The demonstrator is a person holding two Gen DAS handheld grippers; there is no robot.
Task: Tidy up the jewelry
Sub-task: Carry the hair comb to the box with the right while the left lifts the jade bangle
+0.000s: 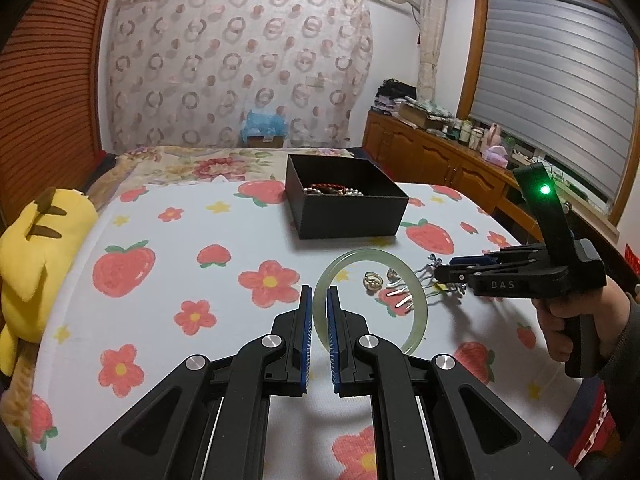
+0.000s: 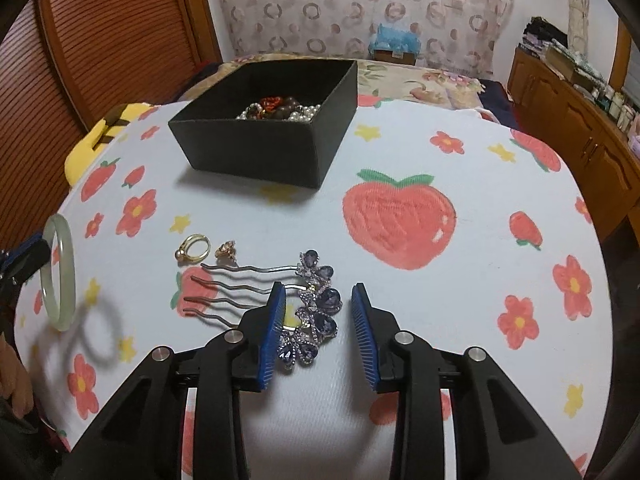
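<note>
Two grips differ: your left gripper (image 1: 318, 312) clamps the bangle (image 1: 416, 320); your right gripper (image 2: 318, 328) straddles the comb (image 2: 316, 312), jaws apart, comb head running along the fingers, prongs pointing left.

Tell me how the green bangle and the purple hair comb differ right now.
The bangle is a plain, smooth, pale green ring; the comb is silver metal with wavy prongs and purple stones. The bangle is gripped in the shut left claw and casts a shadow on the cloth, so it looks lifted; the comb lies flat between the open right claw's fingers, not yet gripped. Both are outside the black box.
</note>
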